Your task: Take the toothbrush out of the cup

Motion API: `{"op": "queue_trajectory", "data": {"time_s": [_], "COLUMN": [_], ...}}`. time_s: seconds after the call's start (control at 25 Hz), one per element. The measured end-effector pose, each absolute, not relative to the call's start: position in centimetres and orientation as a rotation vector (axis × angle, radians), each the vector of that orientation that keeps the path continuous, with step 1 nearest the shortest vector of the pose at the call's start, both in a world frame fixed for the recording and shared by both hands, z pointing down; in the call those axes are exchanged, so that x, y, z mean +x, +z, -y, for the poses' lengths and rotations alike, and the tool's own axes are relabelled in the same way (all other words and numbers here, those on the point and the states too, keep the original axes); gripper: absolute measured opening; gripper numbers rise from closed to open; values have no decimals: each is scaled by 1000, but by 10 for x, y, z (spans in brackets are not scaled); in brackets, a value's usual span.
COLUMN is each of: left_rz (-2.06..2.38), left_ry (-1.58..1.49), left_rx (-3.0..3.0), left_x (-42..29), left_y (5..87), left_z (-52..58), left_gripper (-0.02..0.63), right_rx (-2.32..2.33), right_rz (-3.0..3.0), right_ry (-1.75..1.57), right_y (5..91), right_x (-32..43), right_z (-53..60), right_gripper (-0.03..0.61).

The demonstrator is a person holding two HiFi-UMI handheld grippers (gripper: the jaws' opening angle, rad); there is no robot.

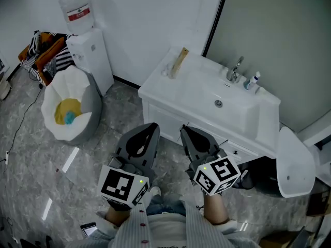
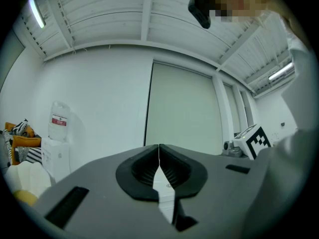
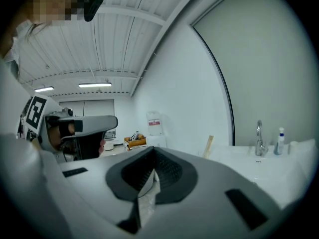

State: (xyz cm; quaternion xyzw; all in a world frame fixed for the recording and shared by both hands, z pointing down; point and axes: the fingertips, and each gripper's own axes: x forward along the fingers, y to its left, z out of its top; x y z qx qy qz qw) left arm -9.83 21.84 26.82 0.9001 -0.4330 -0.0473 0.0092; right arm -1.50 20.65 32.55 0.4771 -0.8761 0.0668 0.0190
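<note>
On the vanity (image 1: 155,91), at its left corner, one toothbrush (image 1: 180,60) leans in one cup (image 1: 172,72), well apart from us. Our left gripper (image 1: 151,129) and right gripper (image 1: 187,133) are both closed and empty. One faucet (image 1: 234,70) and one bottle (image 1: 252,80) stand farther right.

Two tools (image 1: 153,127) (image 1: 184,130), one washbasin (image 1: 155,89), one tap (image 1: 234,70), one toothbrush (image 1: 179,62), one water dispenser (image 1: 92,58), one beanbag (image 1: 89,103), one small bottle (image 1: 252,80)
</note>
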Motion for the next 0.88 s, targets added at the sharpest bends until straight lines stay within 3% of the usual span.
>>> {"op": "queue_trajectory", "data": {"time_s": [0.88], "left_rz": [1399], "left_ry": [-124], "left_rx": [2755], "left_x": [-112], "left_y": [290], "left_z": [-124], "left_gripper": [18], "right_rx": [1463], "right_rz": [2688], "right_ry": [236], "right_y": [345], "right_x": [-14], "right_z": [-107], "right_gripper": [11]}}
